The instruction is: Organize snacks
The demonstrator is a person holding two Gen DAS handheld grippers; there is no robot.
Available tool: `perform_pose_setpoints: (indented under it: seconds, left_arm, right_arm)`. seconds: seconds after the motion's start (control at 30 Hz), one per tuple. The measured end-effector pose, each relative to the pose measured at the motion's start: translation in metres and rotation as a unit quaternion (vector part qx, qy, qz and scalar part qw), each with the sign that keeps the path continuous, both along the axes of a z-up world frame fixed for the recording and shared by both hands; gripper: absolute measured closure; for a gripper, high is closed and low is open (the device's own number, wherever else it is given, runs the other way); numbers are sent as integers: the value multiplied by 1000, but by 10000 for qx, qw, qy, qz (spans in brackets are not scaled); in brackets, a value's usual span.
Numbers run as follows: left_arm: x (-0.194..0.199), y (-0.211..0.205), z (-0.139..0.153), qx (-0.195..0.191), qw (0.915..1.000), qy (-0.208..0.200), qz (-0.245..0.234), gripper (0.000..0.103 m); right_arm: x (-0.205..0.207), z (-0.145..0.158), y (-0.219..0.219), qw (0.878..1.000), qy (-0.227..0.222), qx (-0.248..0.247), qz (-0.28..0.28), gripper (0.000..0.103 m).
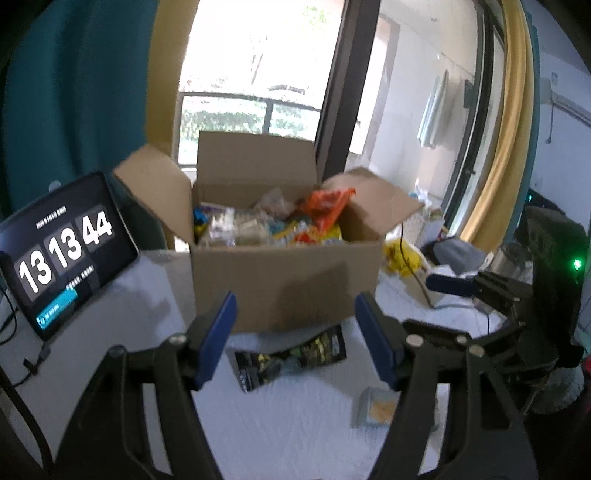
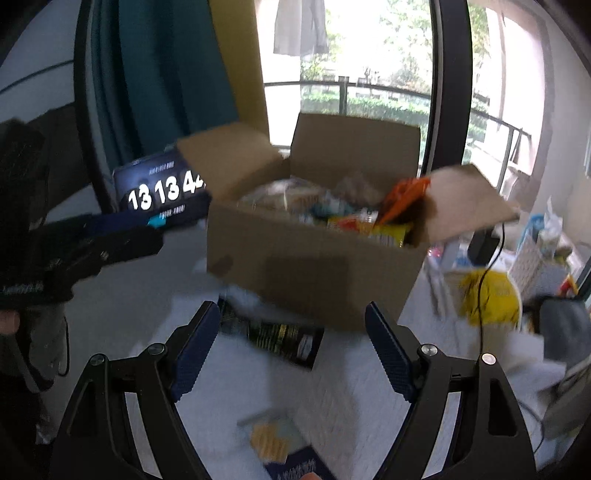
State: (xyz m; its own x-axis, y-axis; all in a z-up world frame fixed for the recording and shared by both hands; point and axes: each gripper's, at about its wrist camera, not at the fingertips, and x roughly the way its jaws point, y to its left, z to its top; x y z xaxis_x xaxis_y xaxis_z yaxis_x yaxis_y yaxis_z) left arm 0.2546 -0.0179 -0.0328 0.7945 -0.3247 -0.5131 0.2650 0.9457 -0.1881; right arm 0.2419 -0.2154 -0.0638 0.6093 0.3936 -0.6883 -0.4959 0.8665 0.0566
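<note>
Left gripper (image 1: 295, 339) jaws apart, nothing between; right gripper (image 2: 291, 350) jaws wide apart, also empty; cardboard box (image 1: 284, 280) straight ahead of both, flaps up, stuffed with snacks, orange bag (image 1: 327, 210) poking out at right; black snack packet (image 1: 291, 358) flat on white table (image 1: 295, 424), just beyond left fingertips, touching box front; small pale packet (image 1: 376, 406) under left gripper's right finger; tablet clock (image 1: 62, 251) far left of box; frames blurred.

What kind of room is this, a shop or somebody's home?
Most likely a home, a room beside a balcony. A curtain hangs by the glass door, laundry dries outside, and a box of snacks sits on a table.
</note>
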Motion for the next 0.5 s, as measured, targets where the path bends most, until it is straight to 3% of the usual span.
perform_pose_setpoints:
  seconds: [0.5]
  left_arm:
    - [12,-25,-65,841,9941,637,-264,35]
  right_arm:
    - [-39,-81,-30,9959,868,-153,186,20]
